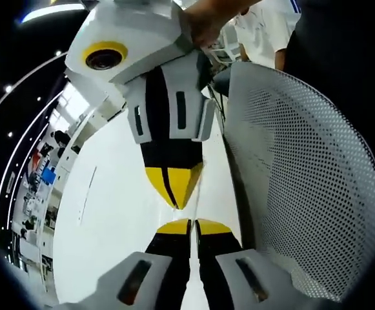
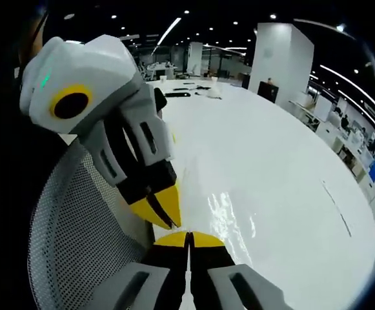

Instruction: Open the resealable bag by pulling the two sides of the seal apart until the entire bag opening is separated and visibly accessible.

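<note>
Resealable bag [image 2: 229,210] is hard to make out: only a clear, glossy wrinkle on the white table [image 2: 284,155], just beyond the yellow tips. The left gripper [image 1: 192,226] and right gripper [image 2: 187,239] meet nose to nose, jaws pressed together (whether on film, I cannot tell). A mesh chair back [image 1: 303,181] stands alongside.

I work over a long glossy white tabletop [image 2: 271,187] with a white perforated mesh chair back [image 1: 303,181] just beside it. Around me, a dark ceiling carries spot lamps and strip lights [image 2: 169,30], and a white pillar [image 2: 279,58] stands beyond.
</note>
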Action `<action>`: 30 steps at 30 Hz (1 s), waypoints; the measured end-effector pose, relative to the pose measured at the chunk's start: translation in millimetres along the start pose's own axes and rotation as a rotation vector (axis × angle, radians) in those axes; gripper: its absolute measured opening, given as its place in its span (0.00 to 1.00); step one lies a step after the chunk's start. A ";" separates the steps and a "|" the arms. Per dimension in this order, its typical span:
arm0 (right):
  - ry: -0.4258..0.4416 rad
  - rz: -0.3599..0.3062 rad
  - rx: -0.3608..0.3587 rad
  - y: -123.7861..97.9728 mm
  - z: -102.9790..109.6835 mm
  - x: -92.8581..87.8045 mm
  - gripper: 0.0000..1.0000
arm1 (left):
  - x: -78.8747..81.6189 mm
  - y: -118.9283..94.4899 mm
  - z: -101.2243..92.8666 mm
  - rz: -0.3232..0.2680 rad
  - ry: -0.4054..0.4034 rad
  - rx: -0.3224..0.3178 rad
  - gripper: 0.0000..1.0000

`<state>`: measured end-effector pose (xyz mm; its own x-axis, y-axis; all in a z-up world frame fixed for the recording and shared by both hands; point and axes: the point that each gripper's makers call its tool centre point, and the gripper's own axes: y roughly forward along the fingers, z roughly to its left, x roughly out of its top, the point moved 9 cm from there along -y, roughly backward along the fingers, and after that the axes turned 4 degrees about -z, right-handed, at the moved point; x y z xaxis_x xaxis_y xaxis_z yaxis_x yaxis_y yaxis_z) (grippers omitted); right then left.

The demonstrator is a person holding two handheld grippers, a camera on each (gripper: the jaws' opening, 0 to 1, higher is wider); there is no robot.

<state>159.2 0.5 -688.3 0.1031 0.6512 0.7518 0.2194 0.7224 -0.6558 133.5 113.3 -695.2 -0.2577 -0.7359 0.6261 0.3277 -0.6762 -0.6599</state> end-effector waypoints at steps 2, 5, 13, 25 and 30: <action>-0.004 -0.009 -0.022 -2.4 -2.4 1.9 0.00 | -1.5 0.6 -0.3 0.001 -0.008 -0.001 0.00; -0.001 -0.019 -0.047 -3.7 -5.7 3.2 0.00 | -2.0 0.7 -0.3 -0.002 -0.019 -0.001 0.00; 0.018 -0.044 -0.106 -10.5 -13.3 5.2 0.00 | -6.2 0.4 1.5 -0.007 -0.054 0.014 0.00; 0.084 -0.116 -0.251 -31.2 -29.2 11.2 0.00 | -5.6 -2.2 3.2 -0.022 -0.105 0.028 0.00; 0.131 -0.154 -0.291 -36.0 -33.4 11.5 0.00 | -2.8 -2.6 5.8 -0.031 -0.111 0.039 0.00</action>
<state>184.9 -25.8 -653.7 0.1664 0.4907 0.8553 0.5076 0.7010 -0.5009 138.6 117.3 -692.8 -0.1663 -0.7050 0.6894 0.3572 -0.6947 -0.6243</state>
